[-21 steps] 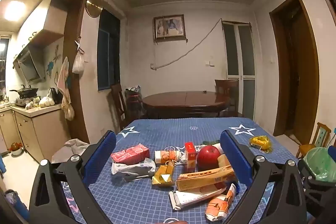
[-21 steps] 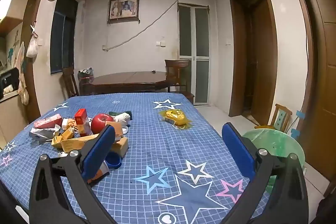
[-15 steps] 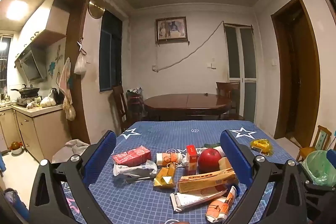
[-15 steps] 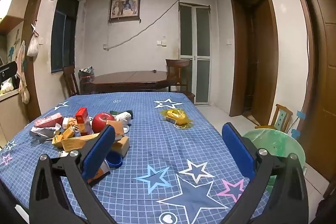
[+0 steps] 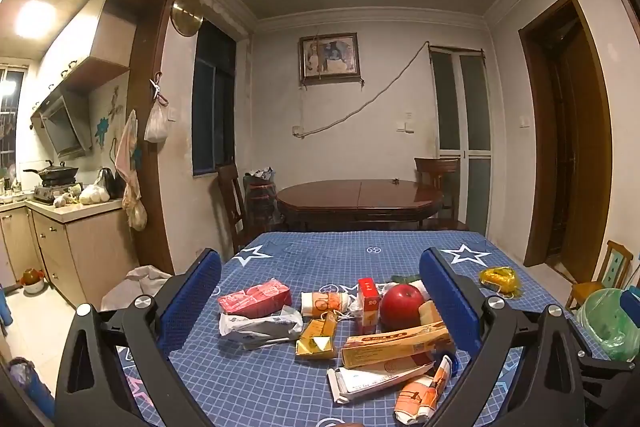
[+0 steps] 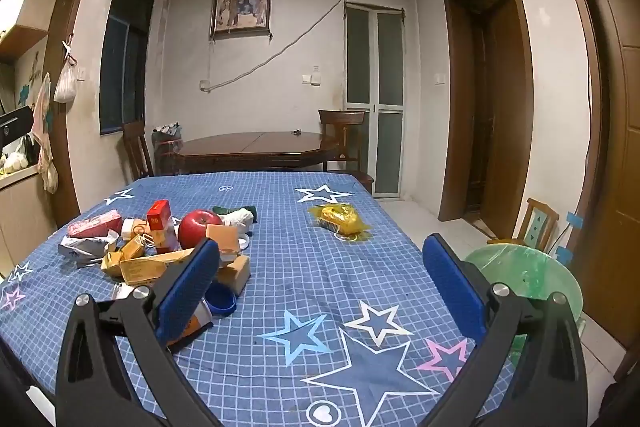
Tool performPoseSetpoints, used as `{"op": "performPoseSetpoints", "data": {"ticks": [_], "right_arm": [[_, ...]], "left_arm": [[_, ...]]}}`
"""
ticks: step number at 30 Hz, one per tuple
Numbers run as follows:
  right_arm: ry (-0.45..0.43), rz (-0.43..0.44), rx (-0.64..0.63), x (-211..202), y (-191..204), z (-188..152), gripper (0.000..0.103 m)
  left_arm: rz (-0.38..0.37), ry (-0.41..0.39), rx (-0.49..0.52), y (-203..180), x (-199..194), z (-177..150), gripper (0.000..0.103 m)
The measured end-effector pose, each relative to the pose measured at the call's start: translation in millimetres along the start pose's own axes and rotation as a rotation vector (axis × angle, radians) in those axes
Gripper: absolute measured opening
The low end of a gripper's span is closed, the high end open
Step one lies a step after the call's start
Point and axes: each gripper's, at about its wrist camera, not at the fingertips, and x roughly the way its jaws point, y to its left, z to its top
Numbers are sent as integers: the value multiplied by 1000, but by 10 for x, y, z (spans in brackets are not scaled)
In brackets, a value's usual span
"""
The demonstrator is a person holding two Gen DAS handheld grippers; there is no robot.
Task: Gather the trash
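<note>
Both cameras look forward, tilted slightly down, over the desk (image 5: pixel 344 251) toward the far wall. The left view sits near the litter pile (image 5: pixel 360 323); the right view sees it at 10 o'clock.

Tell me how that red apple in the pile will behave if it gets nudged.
The apple is round and smooth, so it would probably roll. The boxes leaning against it may slow it. It looks firm and likely heavy beside the wrappers.
</note>
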Motion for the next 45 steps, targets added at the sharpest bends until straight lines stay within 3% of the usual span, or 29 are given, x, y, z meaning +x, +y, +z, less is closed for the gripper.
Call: {"op": "performPoseSetpoints", "data": {"ticks": [8,15,25,28,34,40,45], "right_arm": [[-2,-1,28,-5,-51,15,98],[16,51,112,1,-185,23,98],[-29,57,68,-58,-95,65,98],[-28,-12,-1,-15,28,127,98],[-52,-7,-38,-1,115,343,98],[-133,4,-24,-155,151,644,98],[-179,4,-44,-266,185,765,98]], "left_arm": [[6,47,-28,71,46,-6,99],[12,51,-45,99,81,-36,99],[20,68,-46,99,161,-107,99],[32,60,-51,133,178,-149,99],[74,63,-72,208,172,-194,99],[74,59,-153,346,127,-203,99],[79,73,-144,325,142,-185,99]]}}
